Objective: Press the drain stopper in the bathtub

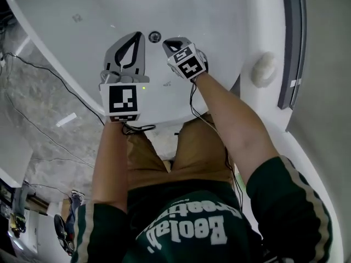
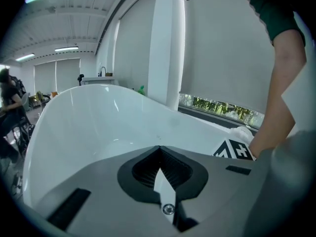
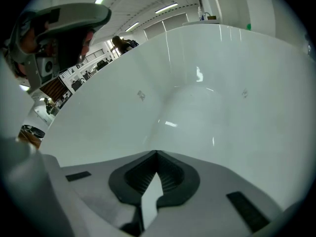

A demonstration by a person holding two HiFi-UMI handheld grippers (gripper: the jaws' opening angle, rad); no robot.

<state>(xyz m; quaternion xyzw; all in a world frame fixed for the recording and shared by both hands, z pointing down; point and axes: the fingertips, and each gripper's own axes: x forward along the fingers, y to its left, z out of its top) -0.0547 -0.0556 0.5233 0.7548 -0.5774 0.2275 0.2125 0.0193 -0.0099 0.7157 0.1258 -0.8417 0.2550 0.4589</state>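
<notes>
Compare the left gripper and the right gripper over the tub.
The left gripper points straight up the head view, left of the drain stopper; the right gripper angles in from its right. The left gripper's marker cube faces the camera flat; the right gripper's is tilted. Both have jaws together, holding nothing, tips beside the stopper, not on it.

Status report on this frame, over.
Left claw and right claw shut, empty, low in the tub. Stopper bare between their tips, neither on it. Nothing in the way.
</notes>
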